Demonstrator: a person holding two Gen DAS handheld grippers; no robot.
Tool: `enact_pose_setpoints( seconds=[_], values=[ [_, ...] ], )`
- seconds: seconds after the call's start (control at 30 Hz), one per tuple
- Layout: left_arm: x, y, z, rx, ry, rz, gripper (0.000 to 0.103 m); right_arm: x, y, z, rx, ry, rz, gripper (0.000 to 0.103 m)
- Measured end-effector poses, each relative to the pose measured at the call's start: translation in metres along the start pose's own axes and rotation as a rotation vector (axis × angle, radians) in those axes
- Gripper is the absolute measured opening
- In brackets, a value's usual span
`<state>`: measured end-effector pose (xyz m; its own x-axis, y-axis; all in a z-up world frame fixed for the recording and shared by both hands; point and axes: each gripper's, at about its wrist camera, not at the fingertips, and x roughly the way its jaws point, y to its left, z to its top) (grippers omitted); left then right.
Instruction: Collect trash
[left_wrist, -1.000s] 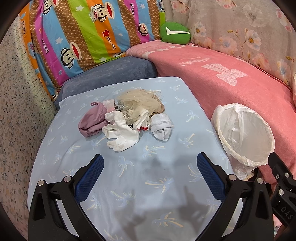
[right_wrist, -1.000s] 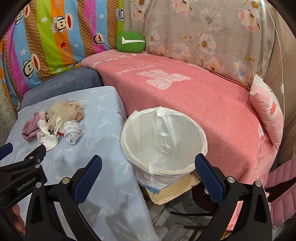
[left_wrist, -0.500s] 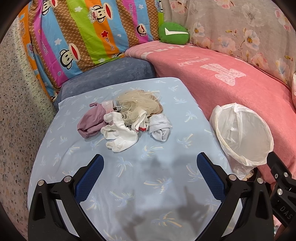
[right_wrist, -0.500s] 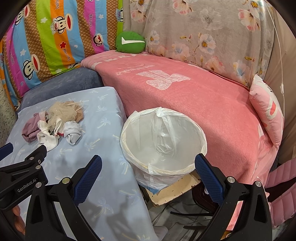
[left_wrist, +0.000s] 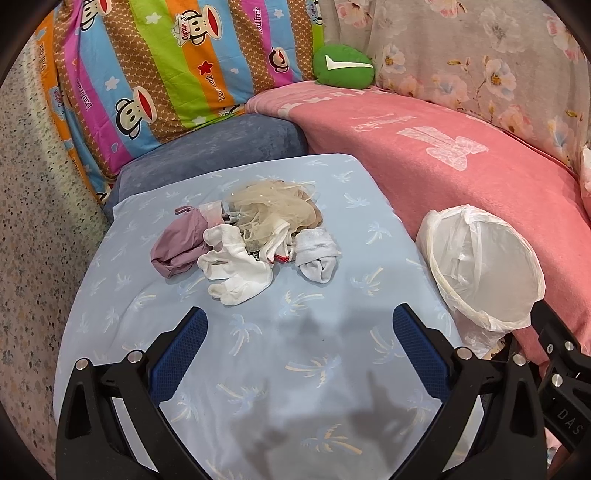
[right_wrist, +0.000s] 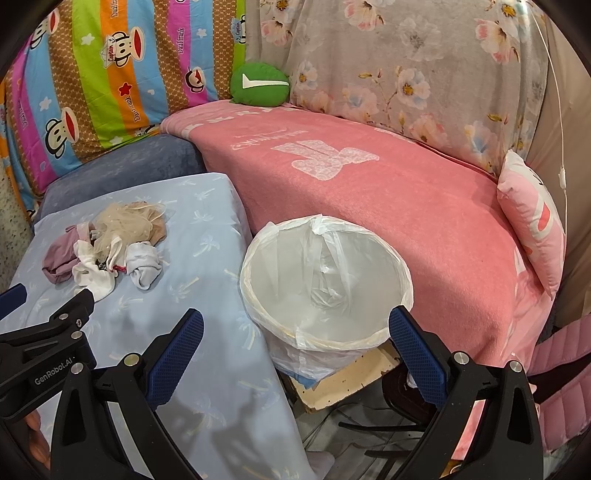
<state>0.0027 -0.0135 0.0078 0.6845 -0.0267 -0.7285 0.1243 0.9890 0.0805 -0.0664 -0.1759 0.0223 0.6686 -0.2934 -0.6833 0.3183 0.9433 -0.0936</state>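
Pile of socks and cloth scraps (left_wrist: 251, 240) lies mid-table on the blue palm-print cloth (left_wrist: 288, 369) | lined bin (right_wrist: 325, 280) beside table, empty | your left gripper (left_wrist: 299, 347) spread wide, holding nothing | right gripper (right_wrist: 295, 343) likewise, above the bin.

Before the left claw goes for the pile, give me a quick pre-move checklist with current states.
1. Left claw open and empty: ok.
2. Right claw open and empty: ok.
3. Heap of white socks, mauve cloth and beige netting in front of the left claw, on the light blue palm-print sheet, path unobstructed: ok.
4. White bin with clear plastic liner mouth open, nothing visible inside but crumpled liner: ok.
5. Items separable for a single pick: not ok, socks and netting overlap.
6. Bin stability on the beige board beneath it: cannot tell.
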Motion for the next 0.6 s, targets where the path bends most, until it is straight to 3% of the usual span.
enact_pose_setpoints(
  seconds=[0.3,0.6],
  values=[
    [0.008,0.008,0.0,0.015,-0.011,-0.031,0.096,0.005,0.005,0.006,0.014,-0.007,-0.002,0.097],
    [0.029,0.033,0.004,-0.042,-0.017,-0.061,0.096,0.014,0.027,0.015,0.012,-0.027,-0.011,0.097]
  ],
)
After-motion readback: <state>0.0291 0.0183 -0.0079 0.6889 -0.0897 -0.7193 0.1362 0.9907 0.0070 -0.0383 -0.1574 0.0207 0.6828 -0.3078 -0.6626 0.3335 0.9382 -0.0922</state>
